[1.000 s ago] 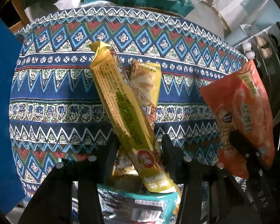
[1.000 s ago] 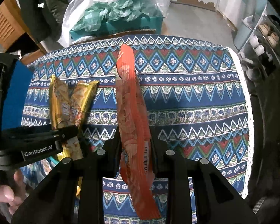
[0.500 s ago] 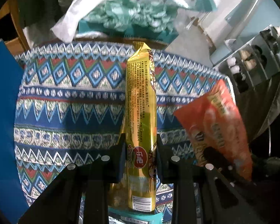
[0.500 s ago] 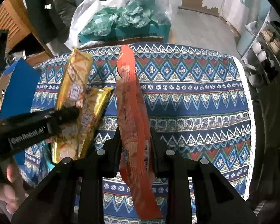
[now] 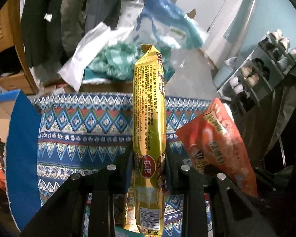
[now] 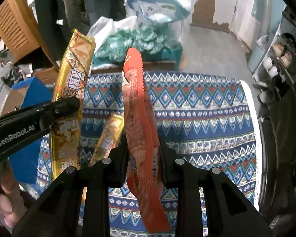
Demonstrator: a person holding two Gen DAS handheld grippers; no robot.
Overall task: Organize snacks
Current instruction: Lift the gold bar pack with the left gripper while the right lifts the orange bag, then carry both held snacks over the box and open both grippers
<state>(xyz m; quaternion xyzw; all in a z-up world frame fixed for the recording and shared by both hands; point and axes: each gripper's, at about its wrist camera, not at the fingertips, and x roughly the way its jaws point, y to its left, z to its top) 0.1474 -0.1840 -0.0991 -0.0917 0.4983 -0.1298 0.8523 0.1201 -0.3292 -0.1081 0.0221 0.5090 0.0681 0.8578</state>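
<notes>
Patterned tablecloth (image 6: pixel 197 118); "GenRobot.AI" left jaws pinch yellow packet (image 5: pixel 149 130); right, orange packet (image 6: pixel 142 130), print blurred.

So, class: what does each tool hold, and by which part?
The left tool grips the yellow snack pack on its lower half, above the barcode. The right tool grips the orange snack pack around its lower middle.

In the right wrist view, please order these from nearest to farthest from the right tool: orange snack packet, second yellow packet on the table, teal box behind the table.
1. Orange snack packet: clamped in the right tool.
2. Second yellow packet: lying on the patterned tablecloth, just left.
3. Teal box: beyond the table's far edge.
</notes>
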